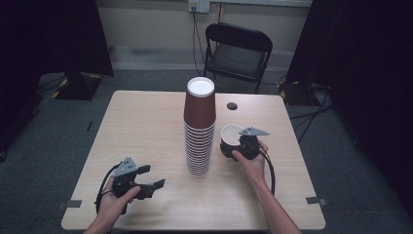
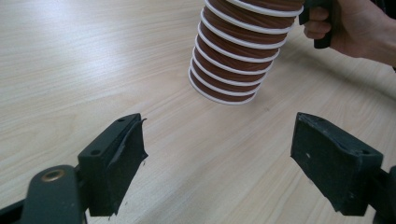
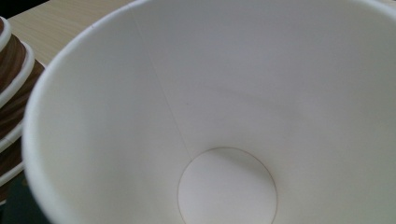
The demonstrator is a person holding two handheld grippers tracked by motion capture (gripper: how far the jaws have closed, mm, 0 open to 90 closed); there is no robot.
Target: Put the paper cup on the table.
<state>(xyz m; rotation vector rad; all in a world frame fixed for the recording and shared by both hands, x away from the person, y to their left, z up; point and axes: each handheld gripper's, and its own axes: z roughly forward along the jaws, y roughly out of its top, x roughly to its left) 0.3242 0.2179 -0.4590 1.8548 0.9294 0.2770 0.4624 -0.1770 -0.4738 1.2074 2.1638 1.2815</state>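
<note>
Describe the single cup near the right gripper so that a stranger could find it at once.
On the wooden table stands a tall stack of brown paper cups. Just right of it, at the right gripper, is the single paper cup. Unlike the upside-down stack, it shows its white inside.

Stack of cups (image 1: 199, 127): reddish-brown walls, ringed with white rims in even bands; a white disc is shown at the top. Single cup (image 1: 229, 140): dark brown outside, plain white inside, at 3 o'clock of the stack. Table (image 1: 146, 131): pale wood grain, a small black round spot (image 1: 232, 106) noted at 1 o'clock of the stack. Left gripper (image 1: 152, 176) and right gripper (image 1: 239, 145): black bodies, grey plates. Folding chair (image 1: 237, 53): black, at 12 o'clock. Floor: grey.
</note>
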